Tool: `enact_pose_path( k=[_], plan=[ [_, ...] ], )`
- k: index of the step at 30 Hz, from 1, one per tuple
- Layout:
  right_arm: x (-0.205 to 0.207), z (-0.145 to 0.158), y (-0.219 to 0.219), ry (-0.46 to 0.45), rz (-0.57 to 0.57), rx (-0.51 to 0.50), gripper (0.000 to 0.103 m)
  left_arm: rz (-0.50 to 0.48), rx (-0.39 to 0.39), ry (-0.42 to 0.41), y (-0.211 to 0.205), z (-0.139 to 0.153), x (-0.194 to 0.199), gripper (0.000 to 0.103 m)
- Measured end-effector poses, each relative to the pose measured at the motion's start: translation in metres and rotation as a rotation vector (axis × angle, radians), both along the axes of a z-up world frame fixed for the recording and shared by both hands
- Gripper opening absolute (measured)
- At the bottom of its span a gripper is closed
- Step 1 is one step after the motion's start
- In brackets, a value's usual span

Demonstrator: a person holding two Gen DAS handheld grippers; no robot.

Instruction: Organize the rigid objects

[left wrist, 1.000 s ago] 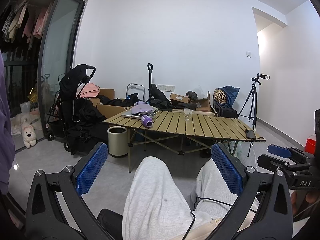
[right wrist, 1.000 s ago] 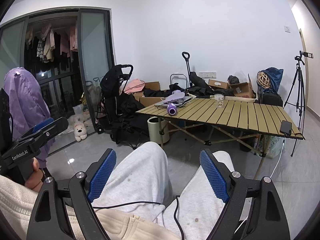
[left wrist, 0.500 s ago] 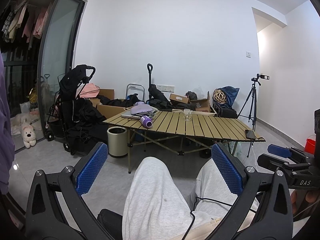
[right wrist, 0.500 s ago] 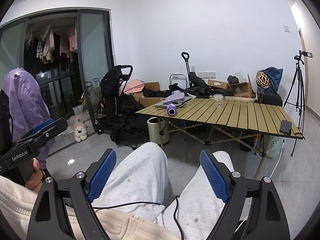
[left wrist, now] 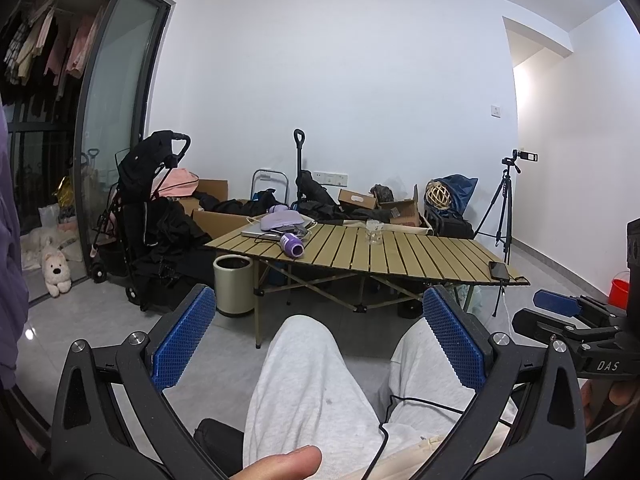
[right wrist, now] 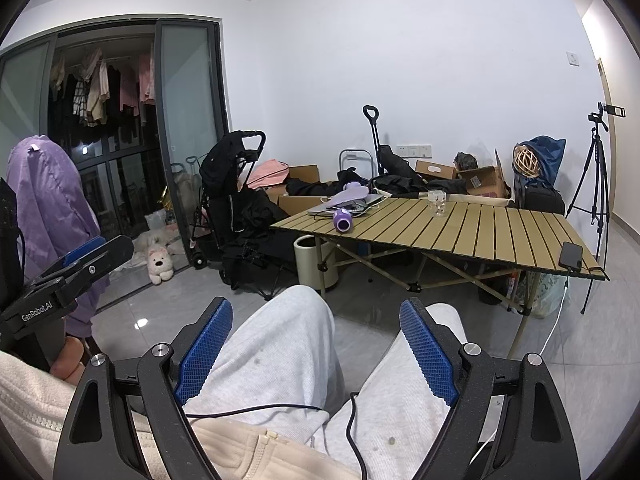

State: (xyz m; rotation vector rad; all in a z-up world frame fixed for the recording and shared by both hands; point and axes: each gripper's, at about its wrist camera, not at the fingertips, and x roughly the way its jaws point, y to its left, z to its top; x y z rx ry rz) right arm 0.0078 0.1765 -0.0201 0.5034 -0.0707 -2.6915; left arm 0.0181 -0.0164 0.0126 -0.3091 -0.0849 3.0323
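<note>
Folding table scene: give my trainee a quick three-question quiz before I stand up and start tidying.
1. True or false: the left claw is closed on the purple hair dryer.
2. Multiple choice: the black phone lies on the slatted table at A) the corner nearest the tripod, B) beside the laptop, C) under the table.
3. Fill in: the clear glass cup stands ____ on the table.

Key
1. False: both claws, the right claw too, hang open and empty over the seated person's knees.
2. A
3. upright
</note>
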Motion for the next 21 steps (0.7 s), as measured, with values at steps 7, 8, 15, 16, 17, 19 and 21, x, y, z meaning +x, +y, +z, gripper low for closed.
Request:
enact_pose_path(
  k=[7,8,15,16,17,19,21],
  plan=[
    [-0.0003,0.0014,0.0012,-0.002,-0.002,-0.001,0.090,-0.004,0.000,-0.002,-0.0006,-0.0006,0.0004,0.103],
    [-0.0005,0.0014,0.0014,-0.003,-0.002,-0.001,0.090,-0.004,0.000,-0.002,-0.0003,-0.0007,0.0005,0.103],
    [-0.0014,0.0011,0.0014,-0.008,-0.005,-0.003,0.090,-0.008,-0.003,-0.004,0.0011,-0.0023,-0.0002,0.103],
    [-0.0017,0.0012,0.0016,-0.009,-0.004,-0.004,0.090,-0.007,-0.003,-0.004,0.0018,-0.0024,-0.0006,0.103],
    [-0.0014,0.0010,0.0014,-0.009,-0.004,-0.003,0.090,-0.007,-0.002,-0.004,0.0022,-0.0027,-0.0009,0.103],
    [-0.0013,0.0007,0.0010,-0.009,-0.005,-0.003,0.090,-0.008,-0.001,-0.005,0.0008,-0.0031,-0.0003,0.103],
    [-0.0008,0.0002,0.0002,-0.009,-0.005,-0.003,0.090,-0.023,0.003,-0.005,0.0011,-0.0041,-0.0002,0.103]
  ],
)
